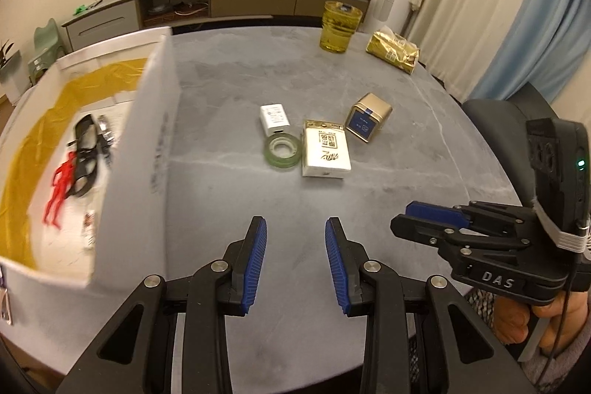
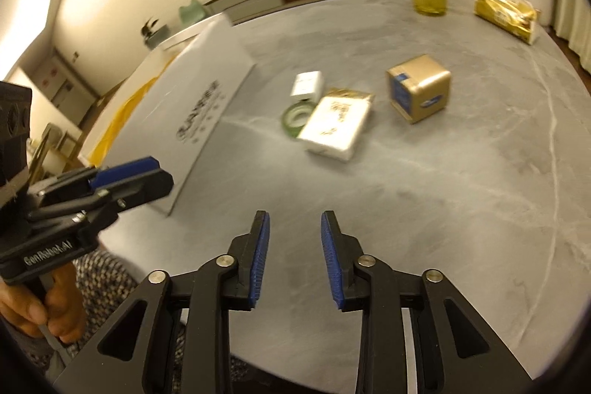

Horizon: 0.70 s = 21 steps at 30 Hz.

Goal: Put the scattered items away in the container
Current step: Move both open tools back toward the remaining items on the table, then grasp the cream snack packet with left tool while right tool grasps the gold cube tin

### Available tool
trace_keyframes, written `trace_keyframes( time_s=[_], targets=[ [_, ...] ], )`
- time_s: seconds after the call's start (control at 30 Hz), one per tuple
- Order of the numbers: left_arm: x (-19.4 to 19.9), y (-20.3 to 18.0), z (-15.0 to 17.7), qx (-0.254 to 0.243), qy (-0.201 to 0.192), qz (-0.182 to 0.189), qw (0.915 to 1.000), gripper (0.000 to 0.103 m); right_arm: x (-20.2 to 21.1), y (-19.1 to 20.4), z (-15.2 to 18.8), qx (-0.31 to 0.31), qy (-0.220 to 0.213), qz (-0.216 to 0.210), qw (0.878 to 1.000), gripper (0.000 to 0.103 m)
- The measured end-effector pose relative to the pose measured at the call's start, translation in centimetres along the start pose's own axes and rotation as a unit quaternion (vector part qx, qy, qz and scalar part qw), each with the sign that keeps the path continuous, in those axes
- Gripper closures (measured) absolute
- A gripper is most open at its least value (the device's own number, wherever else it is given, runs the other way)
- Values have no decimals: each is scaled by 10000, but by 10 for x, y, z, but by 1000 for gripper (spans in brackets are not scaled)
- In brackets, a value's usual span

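Nearest the cameras, the left gripper point(image 1: 295, 264) and the right gripper point(image 2: 295, 259) both hover low over the near edge of the grey table point(image 1: 388, 143), each with its jaws spread to a moderate gap and nothing between the blue pads — neither is carrying anything. Just to the left stands the white box point(image 1: 147, 143), the container, its near wall upright and its yellow-lined floor holding a pair of dark glasses point(image 1: 86, 154), a red figure point(image 1: 59, 187) and some smaller bits too blurred to name. So part of the tidying looks done. Further out, mid-table, a cluster is left: a green tape roll point(image 1: 281, 150) touching a white packet point(image 1: 325, 154), a small white charger point(image 1: 274, 119) just behind the tape, and a gold cube tin point(image 1: 367, 117) beside the packet. Well beyond these, near the far edge, sit a yellow-tinted glass point(image 1: 339, 26) and a gold foil pack point(image 1: 393, 51). By my reckoning the job is well short of finished.
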<state>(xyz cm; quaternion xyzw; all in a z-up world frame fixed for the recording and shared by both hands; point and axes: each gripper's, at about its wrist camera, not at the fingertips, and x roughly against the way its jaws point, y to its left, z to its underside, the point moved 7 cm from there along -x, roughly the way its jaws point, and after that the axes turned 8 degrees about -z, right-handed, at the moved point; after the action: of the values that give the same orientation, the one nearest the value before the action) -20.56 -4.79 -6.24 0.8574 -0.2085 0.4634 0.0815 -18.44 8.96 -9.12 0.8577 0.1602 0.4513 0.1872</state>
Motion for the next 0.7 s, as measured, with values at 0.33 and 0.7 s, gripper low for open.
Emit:
trace_keyframes(
  time_s=[0.33, 0.7],
  targets=[
    [-75, -29, -33, 15, 296, 234, 9993, 52, 5, -70, -64, -205, -337, 575, 9976, 54],
    [-145, -62, -56, -239, 255, -59, 9994, 44, -35, -96, -110, 1003, 13, 1058, 9893, 49]
  ],
)
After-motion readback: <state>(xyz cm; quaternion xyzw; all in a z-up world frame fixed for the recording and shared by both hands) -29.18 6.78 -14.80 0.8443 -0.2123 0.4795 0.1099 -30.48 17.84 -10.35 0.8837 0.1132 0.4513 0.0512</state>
